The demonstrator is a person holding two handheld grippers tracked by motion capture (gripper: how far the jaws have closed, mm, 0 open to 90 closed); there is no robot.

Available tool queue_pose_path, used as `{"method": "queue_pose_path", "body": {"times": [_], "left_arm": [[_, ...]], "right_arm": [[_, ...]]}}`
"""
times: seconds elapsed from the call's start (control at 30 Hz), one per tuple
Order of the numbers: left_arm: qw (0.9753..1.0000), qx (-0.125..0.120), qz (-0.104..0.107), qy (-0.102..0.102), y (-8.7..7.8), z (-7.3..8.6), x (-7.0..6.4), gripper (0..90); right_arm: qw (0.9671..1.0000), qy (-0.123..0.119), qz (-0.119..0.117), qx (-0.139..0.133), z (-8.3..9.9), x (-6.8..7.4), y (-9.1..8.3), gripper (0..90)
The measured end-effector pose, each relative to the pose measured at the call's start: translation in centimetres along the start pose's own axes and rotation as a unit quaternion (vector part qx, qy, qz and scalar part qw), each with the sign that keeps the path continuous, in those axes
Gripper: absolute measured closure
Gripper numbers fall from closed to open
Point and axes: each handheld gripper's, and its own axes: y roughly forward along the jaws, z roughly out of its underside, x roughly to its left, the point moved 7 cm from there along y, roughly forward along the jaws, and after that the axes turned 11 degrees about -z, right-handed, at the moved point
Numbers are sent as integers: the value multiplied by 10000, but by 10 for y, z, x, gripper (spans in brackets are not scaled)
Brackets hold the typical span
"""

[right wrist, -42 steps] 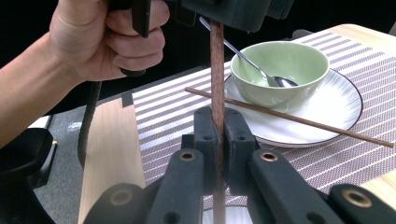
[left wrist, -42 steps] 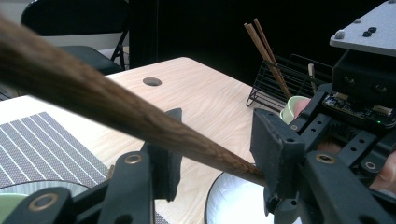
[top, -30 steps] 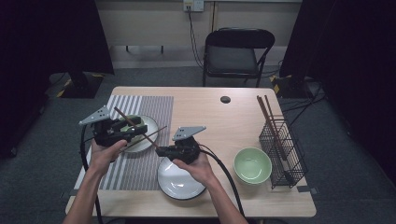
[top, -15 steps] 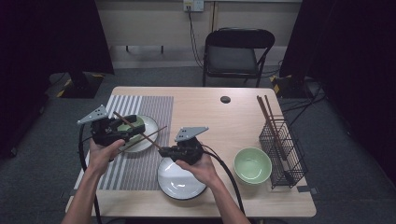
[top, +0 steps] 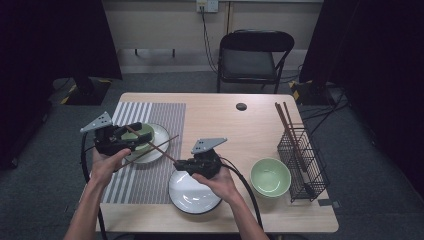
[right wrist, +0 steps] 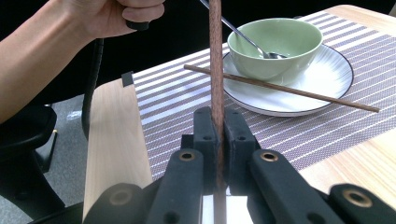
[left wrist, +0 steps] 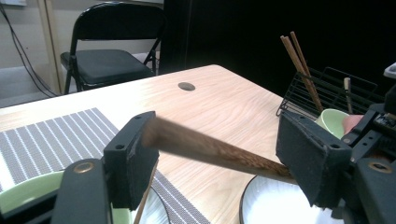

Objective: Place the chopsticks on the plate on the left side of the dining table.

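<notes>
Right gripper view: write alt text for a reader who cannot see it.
The right claw is shut on an upright brown chopstick. Beyond it a second chopstick lies across a white plate holding a green bowl on a striped placemat.

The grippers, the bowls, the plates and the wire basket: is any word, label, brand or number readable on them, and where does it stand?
No text can be read on any of them.
Left gripper and right gripper: plain black, no lettering.
Chopstick in the right gripper: bare wood grain.
Green bowl and its plate: no mark.
Wire basket: no tag.
Wall socket: too small to tell.
</notes>
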Motion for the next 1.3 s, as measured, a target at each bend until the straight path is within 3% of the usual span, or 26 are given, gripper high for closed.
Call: {"method": "queue_pose_path", "body": {"times": [0.1,0.4,0.87,1.3], "left_arm": [[9999,-20,-2,-135,-1,0,5,294],[9998,3,-128,-122,-1,3,11,292],[9997,126,-99,-208,2,11,16,308],[9995,219,-71,-214,5,14,15,321]], "right_arm": [[10000,8,-8,33,1,-1,-2,859],[10000,44,-1,11,2,-1,-7,856],[9997,180,-68,-115,-4,-4,-15,855],[9997,162,-39,-161,-13,-6,-25,854]]}}
